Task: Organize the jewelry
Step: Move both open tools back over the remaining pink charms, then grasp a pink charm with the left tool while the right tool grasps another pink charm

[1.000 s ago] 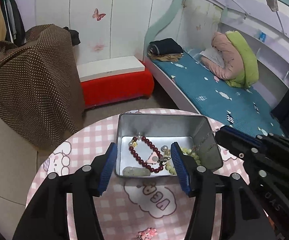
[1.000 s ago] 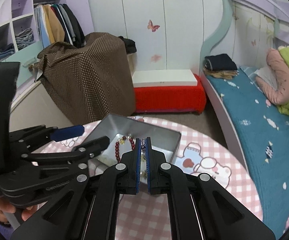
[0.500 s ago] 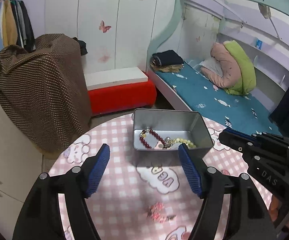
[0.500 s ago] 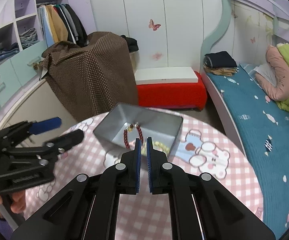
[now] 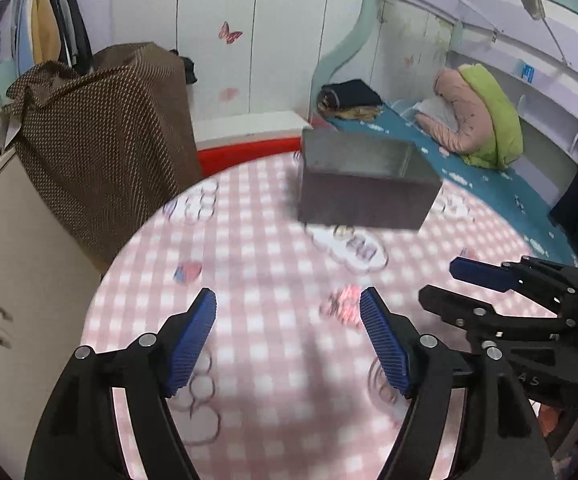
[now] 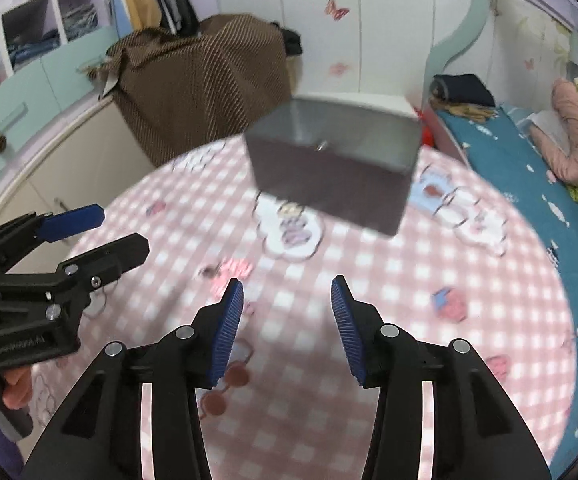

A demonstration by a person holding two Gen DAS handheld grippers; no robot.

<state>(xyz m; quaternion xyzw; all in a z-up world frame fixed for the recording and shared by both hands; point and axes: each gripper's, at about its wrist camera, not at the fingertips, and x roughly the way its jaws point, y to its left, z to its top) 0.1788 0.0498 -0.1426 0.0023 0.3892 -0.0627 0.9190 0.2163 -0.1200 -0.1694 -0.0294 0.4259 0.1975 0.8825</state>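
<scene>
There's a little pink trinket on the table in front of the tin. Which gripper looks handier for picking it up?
Probably the left gripper: the pink trinket lies just inside its right finger, and nothing is between the opening jaws. From the right gripper, also opening and empty, the trinket sits outside its left finger. Both views are blurred.

Two wrist fisheye views, each looking forward and steeply down along its own fingers, which fill the lower frame. Both face the round checked table [image 5: 273, 264] from close above, with the metal tin [image 5: 365, 196] in the upper centre. Shared: table [image 6: 369, 280], tin [image 6: 329, 176], wardrobe wall and bed. Each view catches the opposite gripper at its side edge.
</scene>
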